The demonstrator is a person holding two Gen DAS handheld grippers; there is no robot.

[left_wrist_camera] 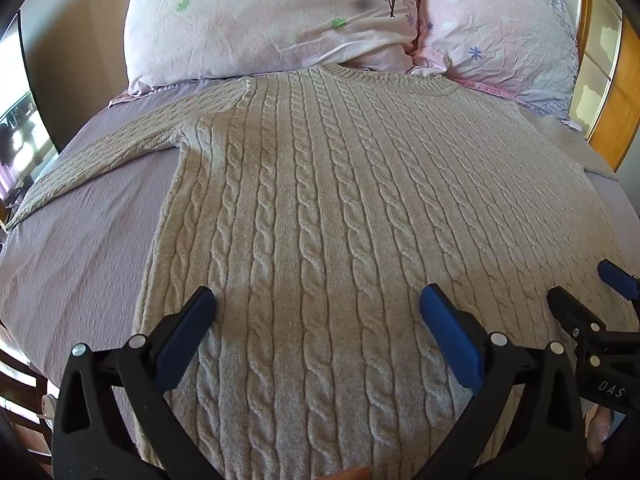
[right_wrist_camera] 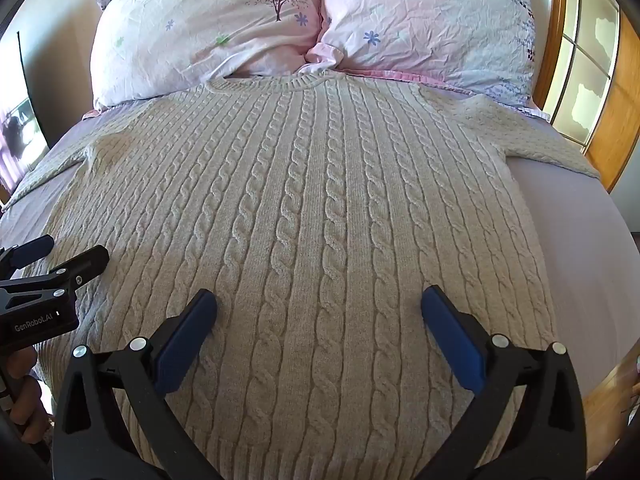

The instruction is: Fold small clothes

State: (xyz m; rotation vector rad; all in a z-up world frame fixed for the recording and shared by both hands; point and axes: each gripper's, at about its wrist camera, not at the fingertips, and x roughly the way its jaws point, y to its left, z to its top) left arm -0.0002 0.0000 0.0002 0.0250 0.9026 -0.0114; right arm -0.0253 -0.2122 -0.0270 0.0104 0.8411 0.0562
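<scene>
The cable-knit sweater point(left_wrist_camera: 320, 208) lies flat and face up on the bed point(left_wrist_camera: 80, 240), its long axis running straight away from both tools: hem nearest the person, ribbed collar point(right_wrist_camera: 276, 80) far off, just touching the 2 flowered pillows point(left_wrist_camera: 272, 16). Both sleeves are spread out sideways, so nothing looks folded yet, and I'd judge the first fold is still to come.

The left tool point(left_wrist_camera: 318, 306) hangs over the lower body of the sweater with its blue-padded fingers wide apart and nothing between them. The right tool point(right_wrist_camera: 319, 306) does the same, fingers equally spread and empty. They sit side by side, each over its own half of the hem end, so each is the nearer one for its own side seam and sleeve. Whether the pads touch the knit or hover just above it, I cannot tell.

The left view shows the left sleeve point(left_wrist_camera: 104, 160) stretched across the bedsheet towards the bed's edge, and only a sliver of the other one. The right view gives the reverse: the right sleeve point(right_wrist_camera: 552, 148) reaching towards the wooden headboard frame point(right_wrist_camera: 608, 128), plus a darker blotch point(right_wrist_camera: 114, 152) near the left armpit, perhaps damp or shadow.
</scene>
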